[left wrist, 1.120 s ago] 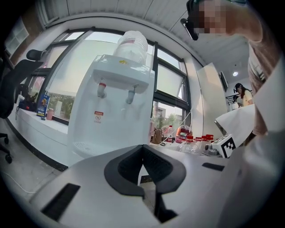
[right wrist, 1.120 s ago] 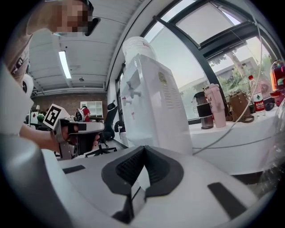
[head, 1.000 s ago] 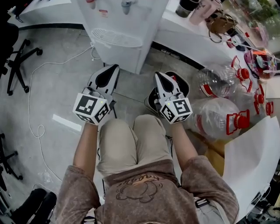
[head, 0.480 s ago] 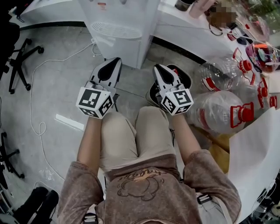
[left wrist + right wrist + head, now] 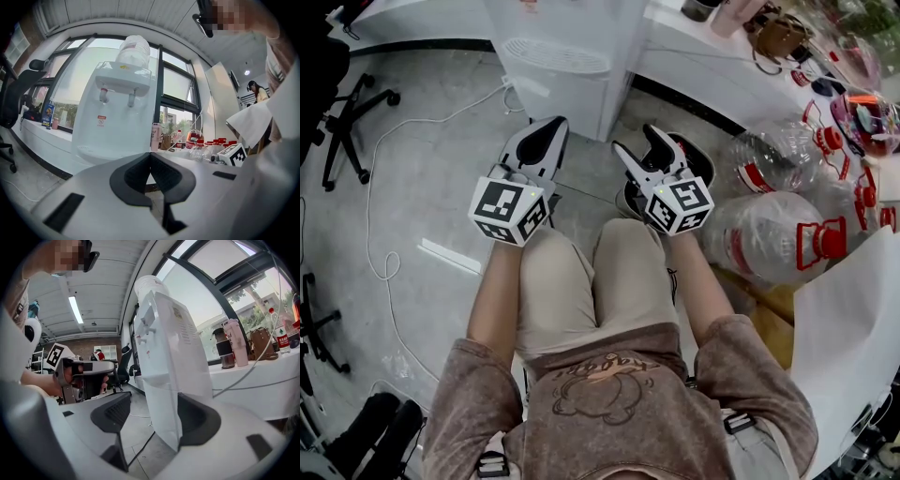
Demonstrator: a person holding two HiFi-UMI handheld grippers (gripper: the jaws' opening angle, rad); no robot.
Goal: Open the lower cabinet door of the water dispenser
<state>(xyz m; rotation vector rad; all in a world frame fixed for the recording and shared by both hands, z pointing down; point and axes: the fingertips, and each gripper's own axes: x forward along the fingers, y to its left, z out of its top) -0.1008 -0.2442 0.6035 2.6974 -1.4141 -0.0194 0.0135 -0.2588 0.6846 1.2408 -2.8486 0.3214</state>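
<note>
The water dispenser point(image 5: 567, 75) is seen standing on the floor against the white counter point(image 5: 712, 77), ahead of both grippers and apart from them — its lower cabinet front sits below the drip tray point(image 5: 555, 54). The left gripper point(image 5: 549, 127) is held level with its jaws pressed together, nothing pinched. The right gripper point(image 5: 637, 141) is shown with jaws spread — they have just been opening — and nothing is gripped; only the dispenser's corner is seen beyond the gap. Large clear bottles point(image 5: 769, 248) are laid at the right.

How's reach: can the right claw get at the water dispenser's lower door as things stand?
Probably yes. The right claw, jaws just opened and empty, points at the lower front of the water dispenser, with only floor between. It isn't touching yet.
</note>
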